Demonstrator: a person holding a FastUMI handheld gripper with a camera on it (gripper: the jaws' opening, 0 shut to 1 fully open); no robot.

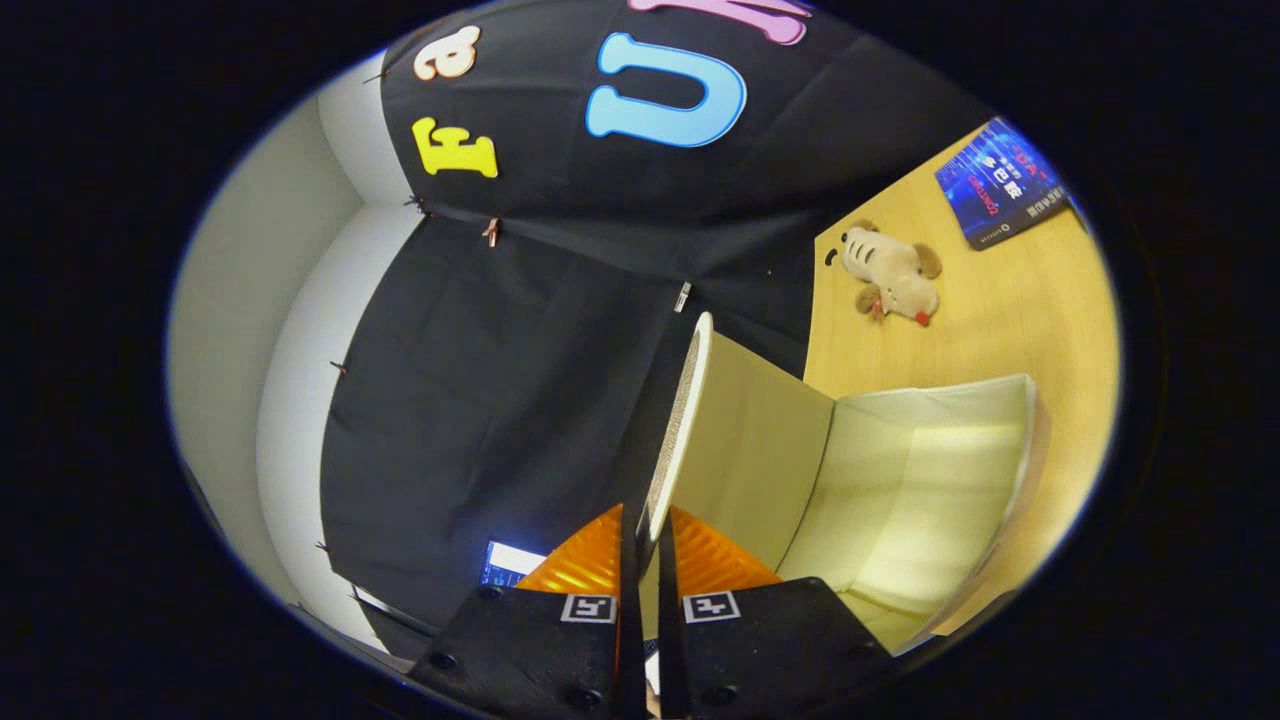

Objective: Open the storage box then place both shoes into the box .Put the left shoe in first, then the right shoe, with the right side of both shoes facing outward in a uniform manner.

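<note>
The storage box [930,480] lies just ahead and to the right of the fingers on the wooden table [1040,310], its pale interior open toward the camera and lit. Its lid [680,430] stands raised and seen edge-on, running away from the gripper [648,560]; the near end of that edge sits between the two fingers, which are clenched on it from both sides with only the thin lid between them. The near corner of the box is cut off behind the right finger, so its front wall is hard to make out. Farther off on the table, beyond the box, a small plush toy [895,275] lies on its side, and well past it to the right a blue book [1005,185] lies flat; the print on its cover is too small and warped to make out. To the left of the lid hangs black cloth [480,400] against a white wall [290,400]. A bright screen [508,562] peeks out low beside the left finger, mostly hidden
</note>
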